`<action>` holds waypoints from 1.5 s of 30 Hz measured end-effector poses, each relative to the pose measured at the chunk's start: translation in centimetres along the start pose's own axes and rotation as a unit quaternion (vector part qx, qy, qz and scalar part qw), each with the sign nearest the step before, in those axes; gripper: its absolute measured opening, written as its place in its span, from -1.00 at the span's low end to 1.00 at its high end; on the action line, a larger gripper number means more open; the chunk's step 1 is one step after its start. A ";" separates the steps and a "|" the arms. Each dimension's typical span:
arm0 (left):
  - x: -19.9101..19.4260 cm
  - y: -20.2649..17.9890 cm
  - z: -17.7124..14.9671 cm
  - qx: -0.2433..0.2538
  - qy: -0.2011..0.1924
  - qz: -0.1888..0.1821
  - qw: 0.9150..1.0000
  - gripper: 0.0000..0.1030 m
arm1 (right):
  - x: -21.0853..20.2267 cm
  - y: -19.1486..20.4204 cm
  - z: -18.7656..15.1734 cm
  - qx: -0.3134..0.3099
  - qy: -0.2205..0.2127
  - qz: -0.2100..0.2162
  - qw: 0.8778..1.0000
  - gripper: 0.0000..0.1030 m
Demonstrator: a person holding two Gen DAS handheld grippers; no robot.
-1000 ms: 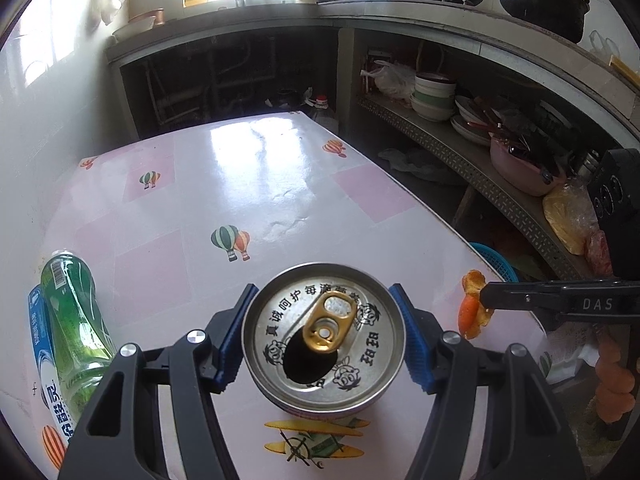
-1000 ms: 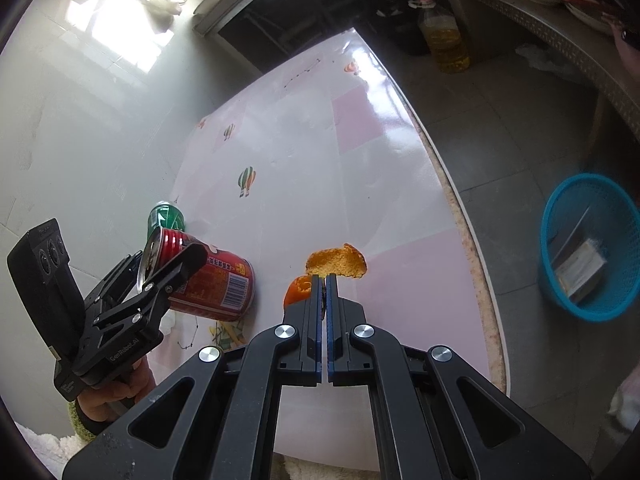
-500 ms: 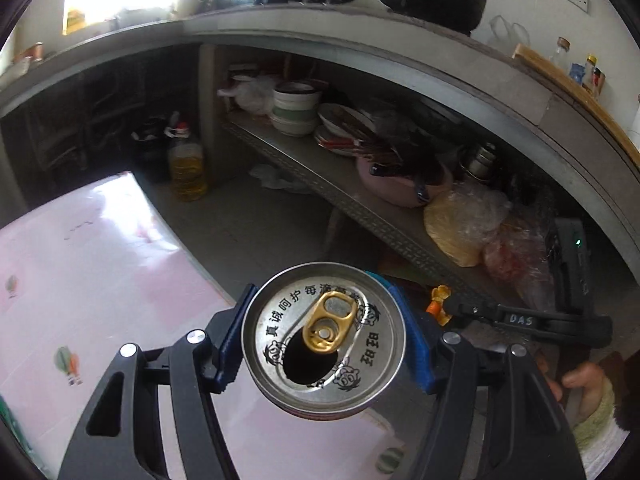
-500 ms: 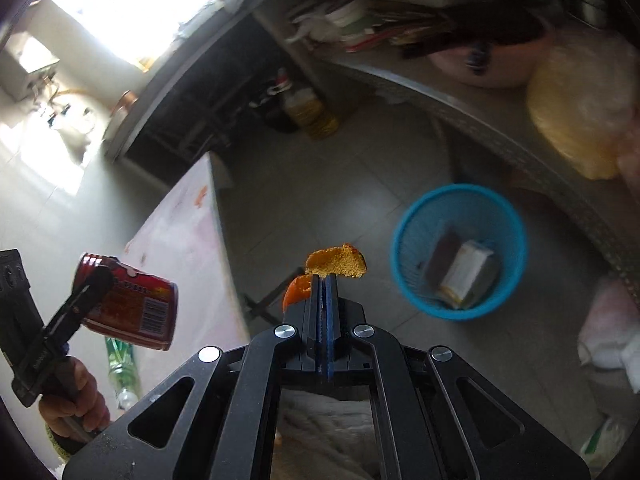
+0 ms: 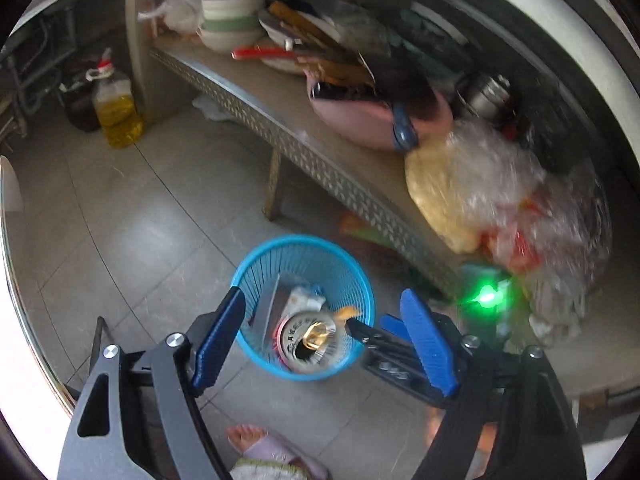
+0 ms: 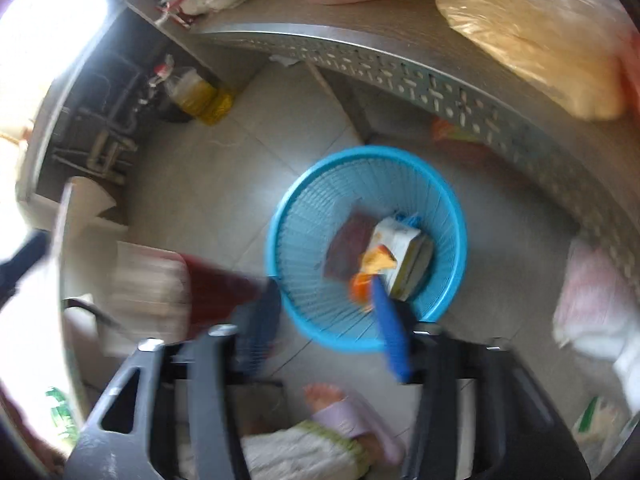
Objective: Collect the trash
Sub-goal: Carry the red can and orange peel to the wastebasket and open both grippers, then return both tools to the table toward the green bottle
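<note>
Landmark for all positions: the blue basket (image 5: 362, 292), standing on the grey tiled floor (image 5: 160, 200).

Left gripper (image 5: 320, 336): directly above the basket, pointing steeply down. Its jaws are opening and stand wide, the blue pads (image 5: 218, 334) clear of everything. The drink can (image 5: 308, 340), silver top and gold tab facing the camera, sits in the gap between the pads but apart from both, within the basket's outline and blurred. Whether it has reached the basket's contents cannot be told.

Right gripper (image 6: 320, 320): above the near rim of the basket (image 6: 280, 216), also pointing steeply down. Its jaws are opening. The orange peel (image 6: 374, 268) lies just off the tip of the right-hand pad (image 6: 390, 332), inside the basket's outline; contact with that pad cannot be determined because of blur. The other pad is smeared and dark. In the left wrist view the right gripper's tip (image 5: 358, 326) shows at the basket's right side with a scrap of the peel (image 5: 346, 312) beside it.

Basket contents: a white carton (image 6: 404, 252) and a dark flat packet (image 6: 348, 248) at the bottom.

Surroundings: a perforated metal shelf (image 5: 320, 152) runs beyond the basket, carrying a pink basin (image 5: 360, 120) and a yellow bag (image 5: 440, 196). An oil bottle (image 5: 118, 116) stands on the floor well beyond the basket to its left. A person's foot in a slipper (image 6: 348, 412) is on the near side of the basket.
</note>
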State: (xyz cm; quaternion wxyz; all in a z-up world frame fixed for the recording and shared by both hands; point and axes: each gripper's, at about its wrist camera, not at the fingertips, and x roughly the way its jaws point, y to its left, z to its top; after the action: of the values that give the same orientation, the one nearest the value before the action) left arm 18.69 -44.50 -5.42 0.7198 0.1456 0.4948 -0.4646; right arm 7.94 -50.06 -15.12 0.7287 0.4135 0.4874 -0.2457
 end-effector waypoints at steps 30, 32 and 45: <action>-25.3 8.0 -19.0 -0.081 -0.171 0.073 0.979 0.66 | -15.3 8.8 -9.0 -0.164 -0.123 0.067 0.977 0.63; -26.9 8.8 -20.7 -0.096 -0.185 0.089 0.974 0.67 | -16.1 10.2 -9.5 -0.183 -0.126 0.079 0.972 0.64; -34.6 14.0 -32.6 -0.197 -0.232 0.213 0.929 0.74 | -16.4 21.3 -12.2 -0.296 -0.049 0.190 0.935 0.65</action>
State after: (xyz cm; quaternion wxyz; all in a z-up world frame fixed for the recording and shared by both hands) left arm 8.53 2.89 5.14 0.9106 -0.0089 0.3529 -0.2149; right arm 11.35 -29.10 5.33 0.8742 0.2516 0.4141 0.0325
